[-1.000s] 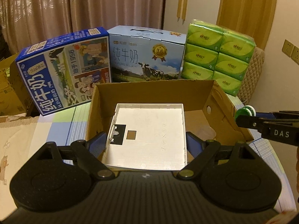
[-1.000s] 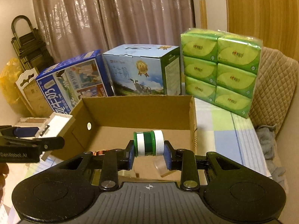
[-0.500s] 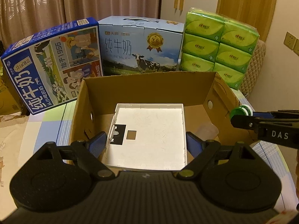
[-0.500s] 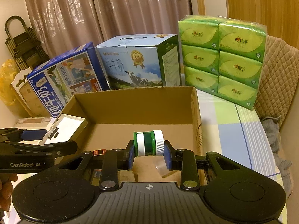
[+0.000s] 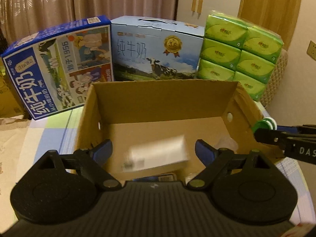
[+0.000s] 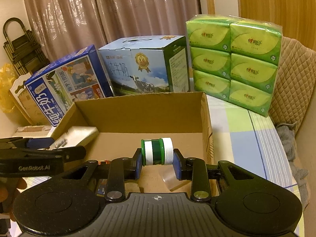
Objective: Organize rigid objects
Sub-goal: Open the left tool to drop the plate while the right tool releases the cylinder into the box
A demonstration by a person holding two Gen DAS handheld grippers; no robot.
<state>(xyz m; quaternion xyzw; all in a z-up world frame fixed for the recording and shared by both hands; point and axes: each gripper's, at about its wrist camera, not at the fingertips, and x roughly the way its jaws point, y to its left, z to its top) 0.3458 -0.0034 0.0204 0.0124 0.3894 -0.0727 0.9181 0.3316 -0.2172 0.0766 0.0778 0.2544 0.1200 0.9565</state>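
Left gripper (image 5: 153,150) is spread wide, empty, above the brown cardboard box (image 5: 164,100); right gripper (image 6: 157,158) clamps a green-and-white cylindrical jar (image 6: 157,151).

You see a matt corrugated cardboard box (image 6: 150,116), glossy plastic-wrapped tissue packs (image 6: 235,63), printed milk cartons (image 5: 156,49) with slight sheen.

The left claw (image 5: 154,150) hangs with its blue-padded fingers (image 5: 103,149) spread wide, nothing between them. To its right, the right claw (image 6: 157,158) is level, fingers (image 6: 138,163) clamped on a green-and-white jar (image 6: 157,151).
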